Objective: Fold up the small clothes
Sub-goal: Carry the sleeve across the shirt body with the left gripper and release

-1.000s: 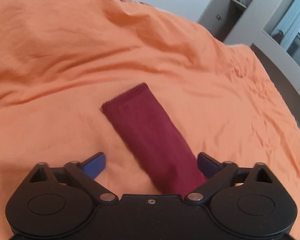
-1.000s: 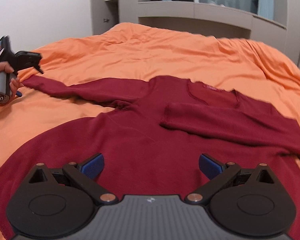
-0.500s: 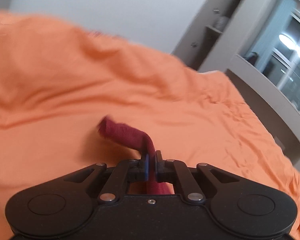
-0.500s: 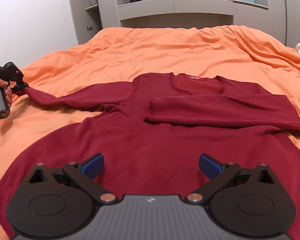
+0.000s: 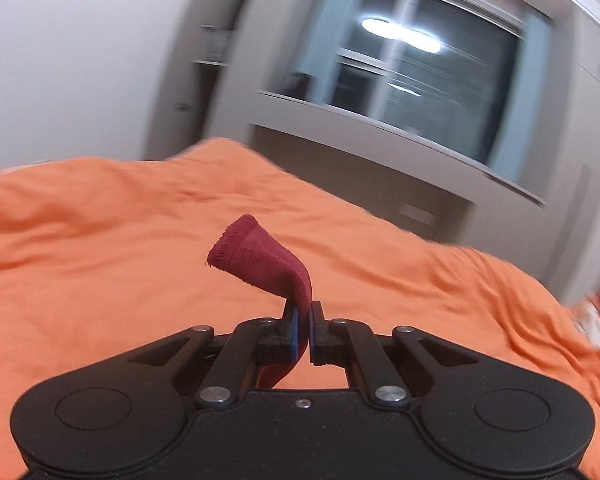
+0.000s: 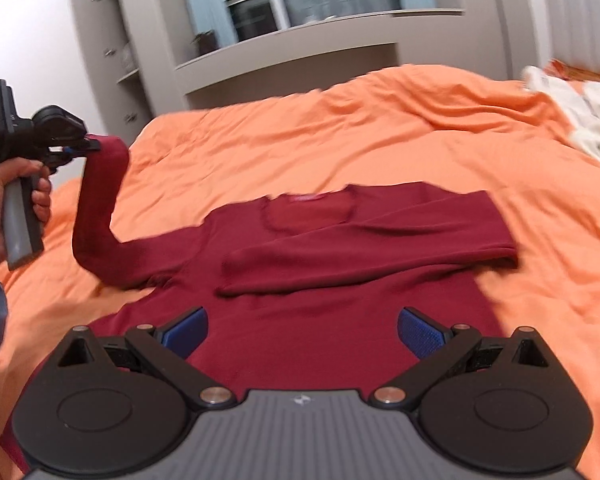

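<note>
A dark red long-sleeved sweater [image 6: 300, 320] lies flat on the orange bedspread [image 6: 340, 140]. Its right sleeve [image 6: 380, 248] is folded across the chest. My left gripper [image 5: 303, 320] is shut on the cuff of the left sleeve [image 5: 256, 260], which sticks up past the pads. In the right wrist view that gripper [image 6: 80, 148] holds the left sleeve [image 6: 96, 208] lifted off the bed at the far left, a hand around its handle. My right gripper [image 6: 302, 328] stands open above the sweater's lower body, nothing between its blue pads.
A pile of pale clothes [image 6: 580, 120] lies on the bed at the far right. Grey shelving and a window ledge [image 6: 300, 40] stand behind the bed. Bare orange bedspread [image 5: 100, 240] stretches to the left of the sweater.
My left gripper shut on the sleeve cuff and lifted it up off the bed, swinging rightward. The right gripper drifted over the sweater and stayed open.
</note>
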Available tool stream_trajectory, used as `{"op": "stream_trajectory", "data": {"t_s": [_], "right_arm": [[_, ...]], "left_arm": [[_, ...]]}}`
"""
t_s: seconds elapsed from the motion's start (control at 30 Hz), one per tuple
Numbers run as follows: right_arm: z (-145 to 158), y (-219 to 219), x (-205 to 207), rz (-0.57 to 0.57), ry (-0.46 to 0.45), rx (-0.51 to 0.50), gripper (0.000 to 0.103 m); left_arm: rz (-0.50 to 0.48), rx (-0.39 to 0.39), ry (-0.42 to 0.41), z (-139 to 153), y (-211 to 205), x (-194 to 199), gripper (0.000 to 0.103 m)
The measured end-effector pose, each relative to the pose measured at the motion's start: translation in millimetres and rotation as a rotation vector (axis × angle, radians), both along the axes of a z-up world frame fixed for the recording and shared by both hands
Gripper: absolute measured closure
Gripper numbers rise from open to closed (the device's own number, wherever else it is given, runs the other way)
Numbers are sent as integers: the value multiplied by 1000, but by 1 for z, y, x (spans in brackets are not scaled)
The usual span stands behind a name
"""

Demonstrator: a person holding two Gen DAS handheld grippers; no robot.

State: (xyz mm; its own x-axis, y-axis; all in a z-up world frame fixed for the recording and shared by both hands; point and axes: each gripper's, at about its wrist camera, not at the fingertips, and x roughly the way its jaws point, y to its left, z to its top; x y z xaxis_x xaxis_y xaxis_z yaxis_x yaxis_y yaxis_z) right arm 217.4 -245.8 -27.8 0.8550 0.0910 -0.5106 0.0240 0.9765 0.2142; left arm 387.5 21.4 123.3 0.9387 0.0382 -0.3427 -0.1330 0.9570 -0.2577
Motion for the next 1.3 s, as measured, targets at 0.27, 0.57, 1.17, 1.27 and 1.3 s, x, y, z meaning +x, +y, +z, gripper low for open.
{"op": "stream_trajectory", "data": {"t_s": [0.27,0.57,1.17,1.27,1.3], "right_arm": [[0,-51,-23,-136,-14,58,0],[-12,-69,-46,-226,6,25,0],[-21,-59,-49,-217,40,13,0],[-18,-53,-41,-175,35,-14,0],[-16,-50,-38,-158,32,-26,0]], "left_arm": [[-258,78,129,-64,-119,20,99],[-430,64,368,-145,-159,19,90],[-398,99,391,-105,-110,-7,4],[-360,147,390,-96,-85,-7,1],[-335,165,384,-94,-74,-7,1]]}}
